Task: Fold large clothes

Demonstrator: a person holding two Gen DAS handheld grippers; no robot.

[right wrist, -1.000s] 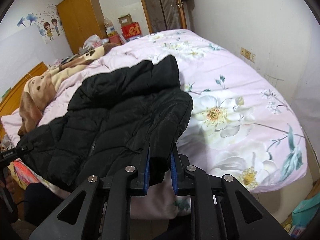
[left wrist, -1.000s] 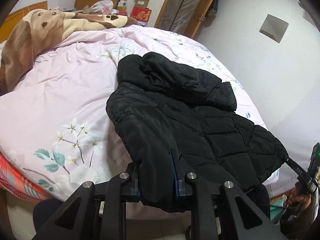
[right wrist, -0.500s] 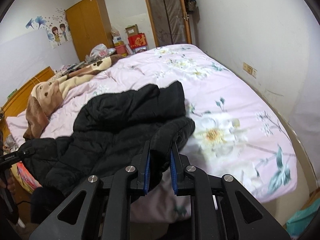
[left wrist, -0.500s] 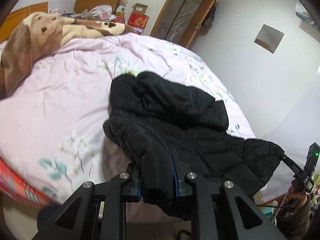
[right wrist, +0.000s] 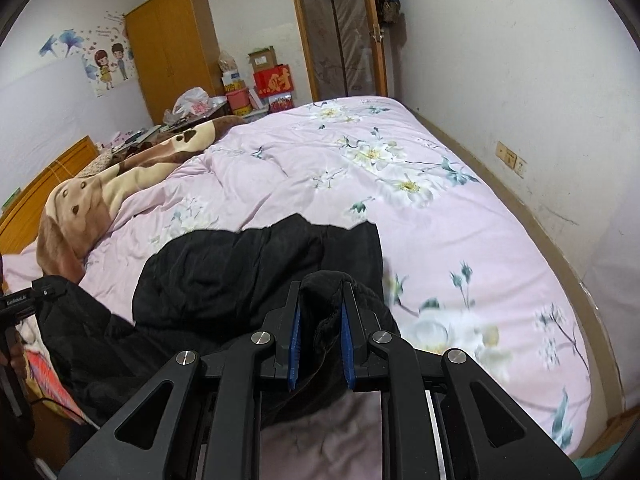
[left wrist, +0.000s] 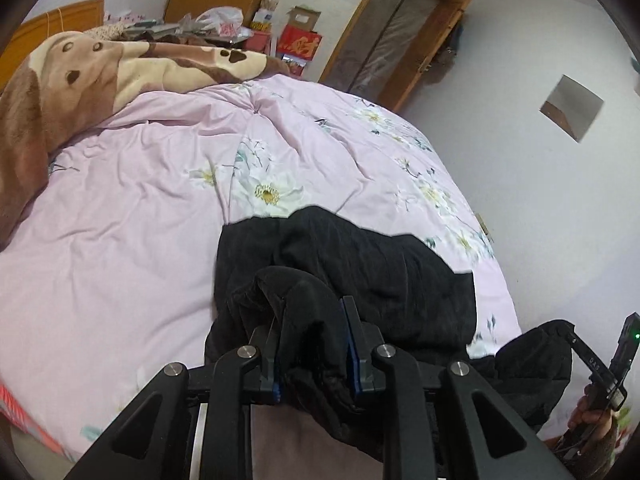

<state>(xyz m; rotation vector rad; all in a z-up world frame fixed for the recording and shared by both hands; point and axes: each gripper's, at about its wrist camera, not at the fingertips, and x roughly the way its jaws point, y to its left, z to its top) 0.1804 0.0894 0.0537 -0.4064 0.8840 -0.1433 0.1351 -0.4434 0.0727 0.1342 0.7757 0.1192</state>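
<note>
The left gripper [left wrist: 312, 344] is clamped on a bunched fold of the black padded jacket [left wrist: 360, 280], cloth filling the gap between its blue-lined fingers [left wrist: 350, 348]. The right gripper [right wrist: 319, 336] pinches another bunch of the same jacket [right wrist: 248, 276] in the same way, fabric bulging up above its fingers [right wrist: 294, 340]. From each grip the jacket spreads forward onto the near edge of the bed, over the pink floral duvet [right wrist: 400, 200], its lower part hanging off the edge toward the grippers. Its long axis runs across the bed, roughly from one gripper to the other, and the far edge is a ragged line facing the middle of the duvet; which end is collar or hem cannot be told. Beyond it, a brown dog-print blanket [right wrist: 104, 192] is heaped by the wooden headboard [right wrist: 44, 184]. Farther off stand a wardrobe [right wrist: 172, 44] and a red box [right wrist: 276, 80] beside the door [right wrist: 340, 32].
</note>
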